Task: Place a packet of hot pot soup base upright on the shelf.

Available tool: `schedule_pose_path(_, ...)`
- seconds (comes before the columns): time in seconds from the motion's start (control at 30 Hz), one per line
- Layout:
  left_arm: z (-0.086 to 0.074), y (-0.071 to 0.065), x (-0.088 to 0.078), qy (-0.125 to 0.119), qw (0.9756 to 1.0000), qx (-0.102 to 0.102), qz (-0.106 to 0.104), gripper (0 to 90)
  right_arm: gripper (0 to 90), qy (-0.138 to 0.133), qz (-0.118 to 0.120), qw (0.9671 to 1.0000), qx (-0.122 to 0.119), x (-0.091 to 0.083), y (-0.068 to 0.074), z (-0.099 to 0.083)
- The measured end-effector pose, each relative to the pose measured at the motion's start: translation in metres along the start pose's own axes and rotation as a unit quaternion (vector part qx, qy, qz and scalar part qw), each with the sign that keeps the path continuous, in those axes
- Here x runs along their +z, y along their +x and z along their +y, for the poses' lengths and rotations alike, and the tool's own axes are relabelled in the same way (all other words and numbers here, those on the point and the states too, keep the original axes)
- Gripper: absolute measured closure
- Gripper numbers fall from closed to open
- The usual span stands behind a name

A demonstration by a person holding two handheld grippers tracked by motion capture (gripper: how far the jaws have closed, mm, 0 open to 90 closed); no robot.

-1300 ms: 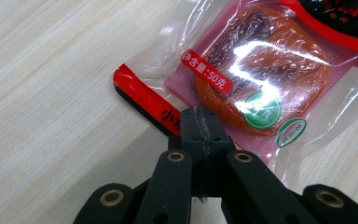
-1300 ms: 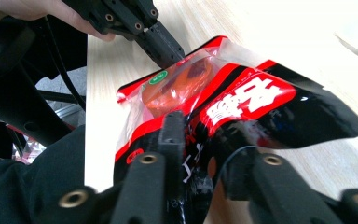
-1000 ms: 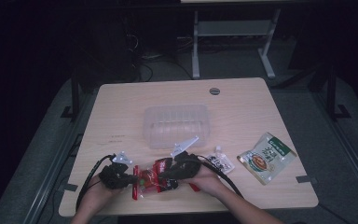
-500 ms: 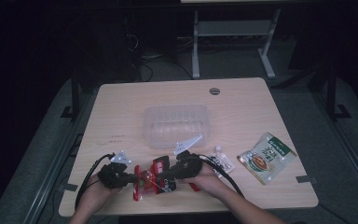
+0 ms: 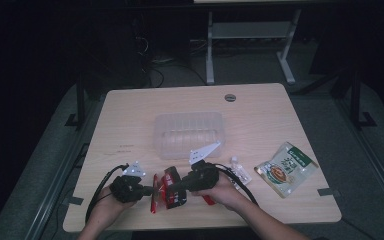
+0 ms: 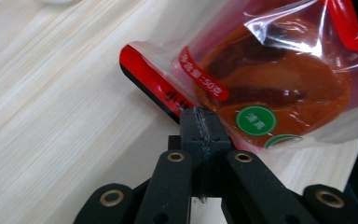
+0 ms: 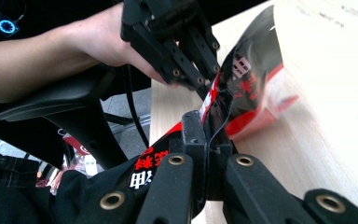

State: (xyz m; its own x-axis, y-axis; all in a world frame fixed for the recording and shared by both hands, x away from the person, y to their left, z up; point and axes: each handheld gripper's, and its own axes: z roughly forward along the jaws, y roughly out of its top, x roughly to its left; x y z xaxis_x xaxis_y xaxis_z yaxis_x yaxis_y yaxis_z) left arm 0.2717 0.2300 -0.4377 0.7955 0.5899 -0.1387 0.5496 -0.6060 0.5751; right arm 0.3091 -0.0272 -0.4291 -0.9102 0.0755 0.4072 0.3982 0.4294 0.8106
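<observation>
Packet of red sauce is held just above the near edge of the table, in front of the clear tub. Left gripper is pinched on its sealed red edge; right gripper is clamped on the opposite edge. Tearing appears to be the step: both pinches are best kept on the seam, clear of the filled pouch, and the pull made apart at the notch. Compared with a second ago, the right jaws have closed the last bit and the packet is turned slightly.
</observation>
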Motion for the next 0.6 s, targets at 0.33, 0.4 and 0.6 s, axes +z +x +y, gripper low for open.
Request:
schedule_pose_path(0.33, 0.002, -0.005, -0.003, -0.027, 0.9995, 0.008, -0.015, 83.5, 90.0, -0.018, -0.008, 0.9998, -0.004, -0.017, 0.0, 0.006)
schedule_pose_path(0.4, 0.002, -0.004, -0.005, -0.03, 0.9994, 0.013, -0.008, 81.3, 90.0, -0.024, -0.008, 0.9997, 0.0, -0.021, 0.0, 0.006)
schedule_pose_path(0.6, -0.001, -0.001, -0.011, -0.039, 0.9992, 0.008, 0.003, 73.5, 90.0, -0.033, -0.013, 0.9994, -0.001, -0.029, 0.0, 0.008)
